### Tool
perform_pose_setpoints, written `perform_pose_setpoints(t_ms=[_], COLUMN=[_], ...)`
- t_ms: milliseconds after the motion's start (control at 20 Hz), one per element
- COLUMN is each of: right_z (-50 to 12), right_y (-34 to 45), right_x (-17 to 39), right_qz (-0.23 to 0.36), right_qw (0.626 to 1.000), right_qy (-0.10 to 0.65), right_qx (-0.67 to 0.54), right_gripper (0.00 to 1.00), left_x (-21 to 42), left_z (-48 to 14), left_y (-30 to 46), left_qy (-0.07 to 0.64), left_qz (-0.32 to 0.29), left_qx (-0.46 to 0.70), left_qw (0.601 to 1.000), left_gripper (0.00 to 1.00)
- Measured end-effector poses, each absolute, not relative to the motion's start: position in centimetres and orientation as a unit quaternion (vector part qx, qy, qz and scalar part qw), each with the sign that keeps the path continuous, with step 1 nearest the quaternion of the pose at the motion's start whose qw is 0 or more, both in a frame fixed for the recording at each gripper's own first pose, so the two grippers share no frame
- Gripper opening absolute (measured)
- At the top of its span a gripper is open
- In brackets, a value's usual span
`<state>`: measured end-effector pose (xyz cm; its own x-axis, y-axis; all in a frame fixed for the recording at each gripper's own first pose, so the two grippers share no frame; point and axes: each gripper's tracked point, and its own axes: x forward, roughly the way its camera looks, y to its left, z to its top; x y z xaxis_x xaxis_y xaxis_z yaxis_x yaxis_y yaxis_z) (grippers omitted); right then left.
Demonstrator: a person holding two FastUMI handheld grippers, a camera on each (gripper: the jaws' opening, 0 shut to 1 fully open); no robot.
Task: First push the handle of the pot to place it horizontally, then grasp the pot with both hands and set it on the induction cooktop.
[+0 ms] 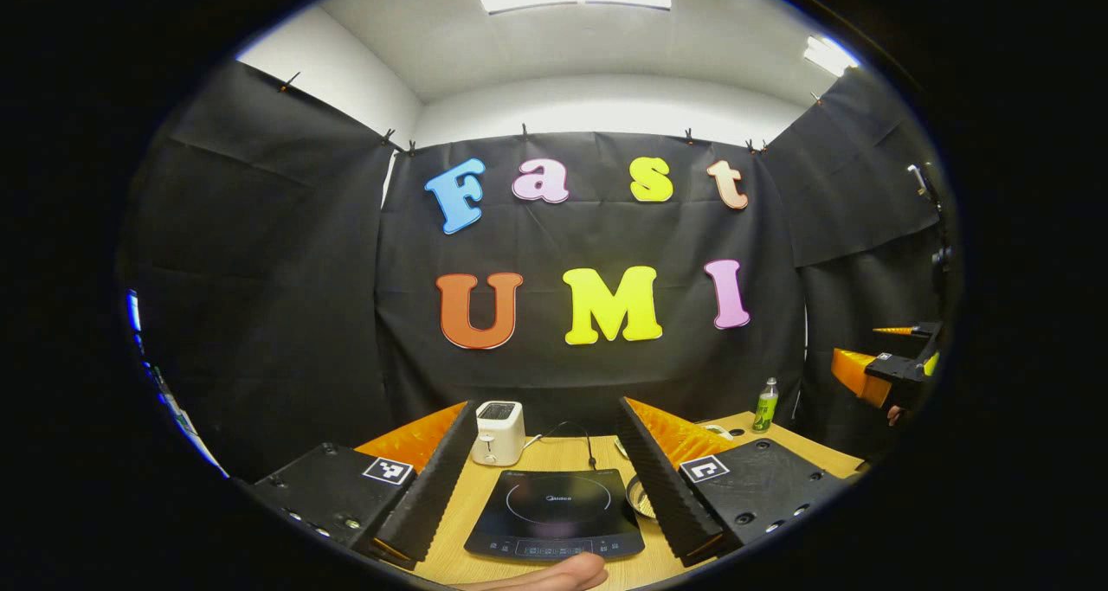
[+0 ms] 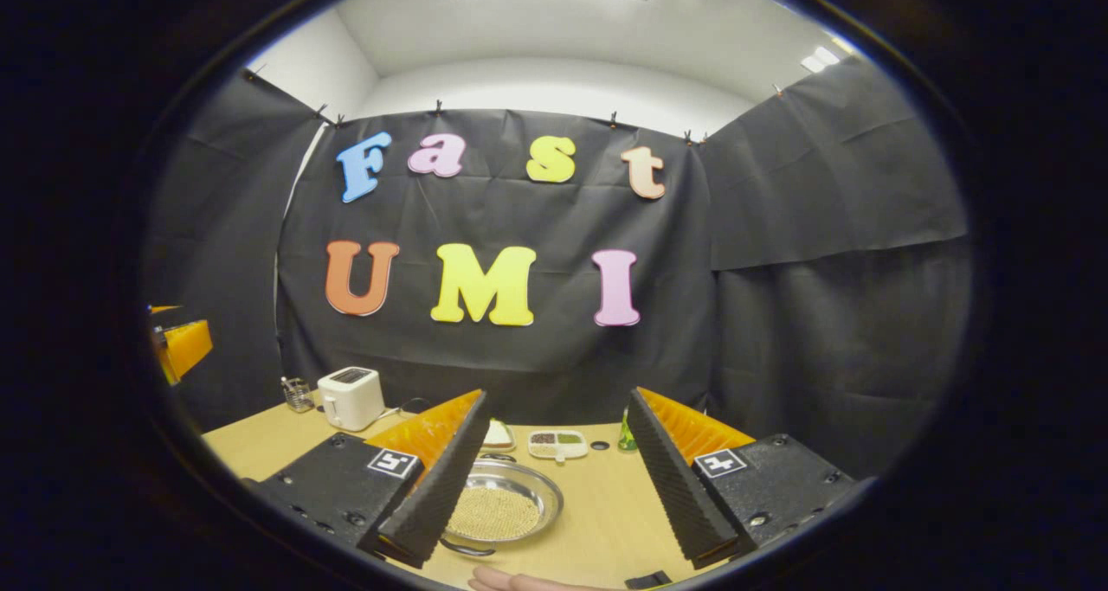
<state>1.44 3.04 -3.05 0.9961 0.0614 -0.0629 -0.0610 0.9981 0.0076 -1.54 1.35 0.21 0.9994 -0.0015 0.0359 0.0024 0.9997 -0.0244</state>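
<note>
in the left gripper view the left gripper [image 1: 554, 522] is spread wide above the wooden table [image 1: 467, 522], with the induction cooktop [image 1: 554, 515] between its fingers and a white toaster [image 1: 498, 433] behind. in the right gripper view the right gripper [image 2: 554, 513] gapes wide too, gripping nothing; the pot [image 2: 502, 509] sits on the table beside its left finger.

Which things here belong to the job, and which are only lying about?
For the job: pot, induction cooktop, left hand-held gripper, right hand-held gripper.

Lying about: toaster, green bottle, small divided dish, wire holder.
</note>
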Motion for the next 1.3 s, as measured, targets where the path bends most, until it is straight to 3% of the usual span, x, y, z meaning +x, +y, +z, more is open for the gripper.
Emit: perform_pose_setpoints(t_ms=[200,300,400,450,500,550,650,1300], right_z=[-5.5,-6.6,-8.1,-9.0,-10.0,-10.9,-12.8,-26.5], right_y=[4.5,6.0,7.1,8.1,8.7,9.0,10.1,18.8], right_x=[2.2,2.5,2.8,2.8,3.1,3.3,3.2,2.1], right_qz=[0.053,0.076,0.103,0.118,0.128,0.134,0.144,0.199], right_qw=[0.997,0.994,0.989,0.985,0.982,0.980,0.975,0.917], right_qy=[0.060,0.079,0.101,0.118,0.133,0.146,0.170,0.344], right_qx=[0.008,0.027,0.041,0.045,0.041,0.032,0.019,0.020], right_gripper=[0.98,0.84,0.67,0.51,0.48,0.29,0.01,0.04], left_x=[-2.0,-2.3,-2.5,-2.6,-2.7,-2.8,-2.9,-2.0], left_z=[0.0,-0.1,-0.1,-0.1,-0.1,-0.3,-0.6,-3.2], left_y=[1.3,1.2,1.2,1.1,1.2,1.1,1.0,3.3], left_qy=[-0.018,-0.020,-0.022,-0.022,-0.022,-0.021,-0.020,0.006], left_qz=[-0.002,-0.004,-0.006,-0.006,-0.007,-0.008,-0.009,0.014], left_qx=[-0.013,-0.010,-0.008,-0.008,-0.007,-0.006,-0.005,0.002], left_qw=[1.000,1.000,1.000,1.000,1.000,1.000,1.000,1.000], left_gripper=[0.96,0.96,0.96,0.96,0.96,0.96,0.96,0.96])
